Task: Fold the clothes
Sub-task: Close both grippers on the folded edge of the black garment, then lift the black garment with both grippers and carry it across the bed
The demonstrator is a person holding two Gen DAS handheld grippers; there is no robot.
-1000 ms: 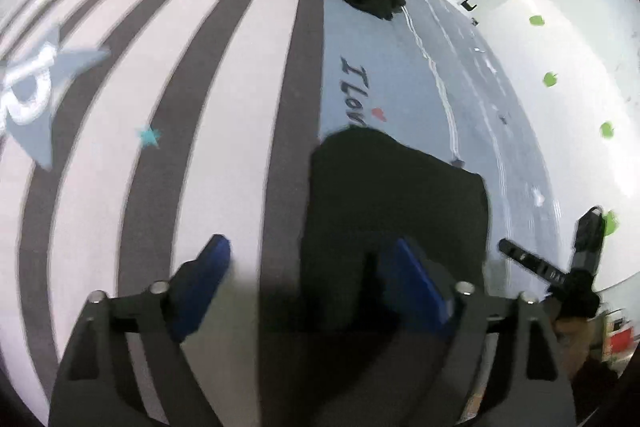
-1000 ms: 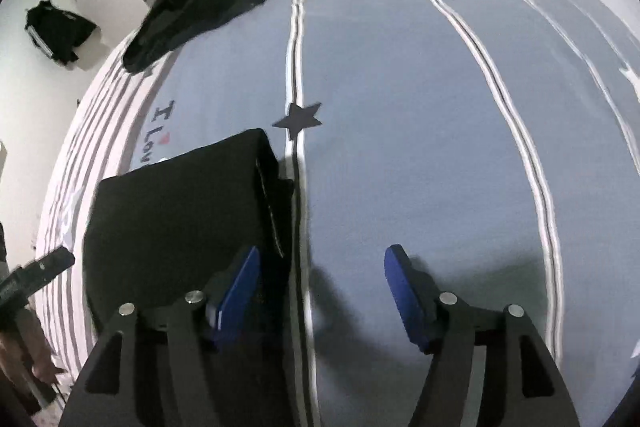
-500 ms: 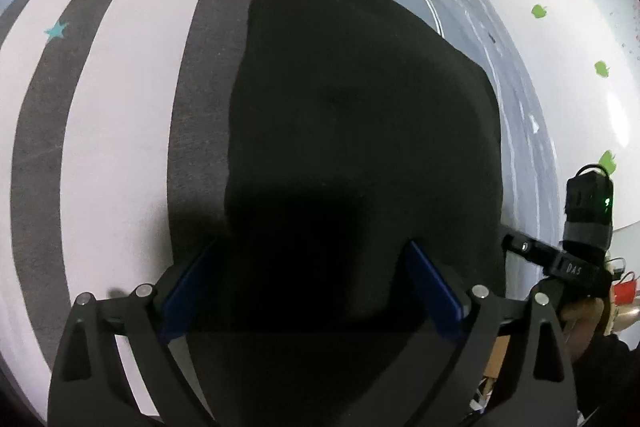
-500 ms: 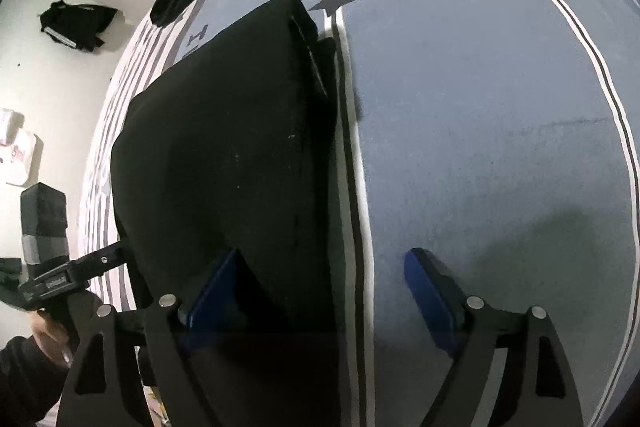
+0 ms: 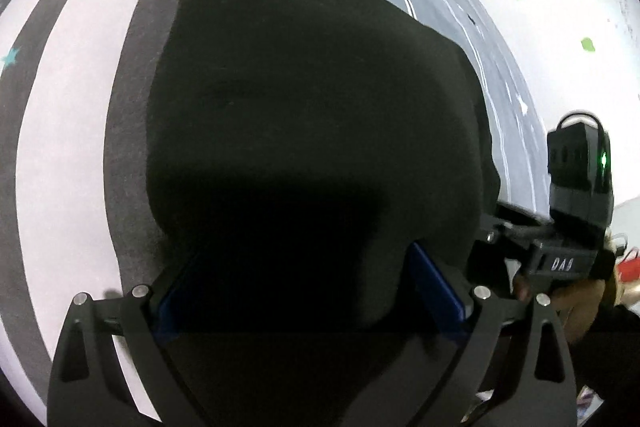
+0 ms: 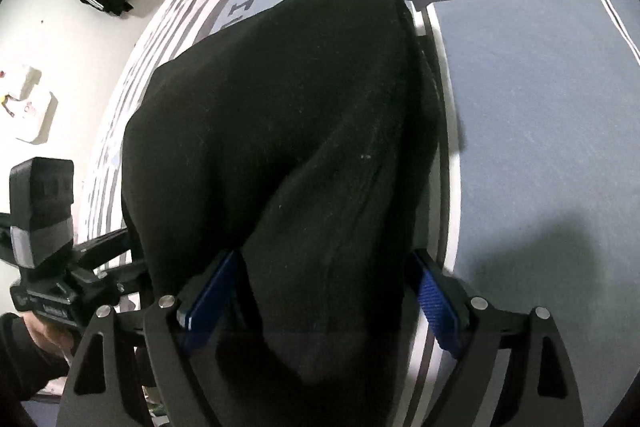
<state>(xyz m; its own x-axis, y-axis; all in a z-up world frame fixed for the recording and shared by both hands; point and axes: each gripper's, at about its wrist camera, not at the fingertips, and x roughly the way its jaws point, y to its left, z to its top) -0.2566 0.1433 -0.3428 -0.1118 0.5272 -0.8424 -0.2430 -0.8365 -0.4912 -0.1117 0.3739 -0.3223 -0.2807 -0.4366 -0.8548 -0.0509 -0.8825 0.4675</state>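
both grippers, left (image 5: 308, 291) and right (image 6: 320, 291), stand spread wide around the folded black garment's (image 6: 280, 115) near edge; blue-grey sheet (image 6: 540, 87) lies bare rightward.

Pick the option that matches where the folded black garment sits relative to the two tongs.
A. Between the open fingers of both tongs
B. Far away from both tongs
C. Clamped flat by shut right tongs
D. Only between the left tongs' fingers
A: the black garment fills the gap of the left tongs and of the right tongs, both spread wide.
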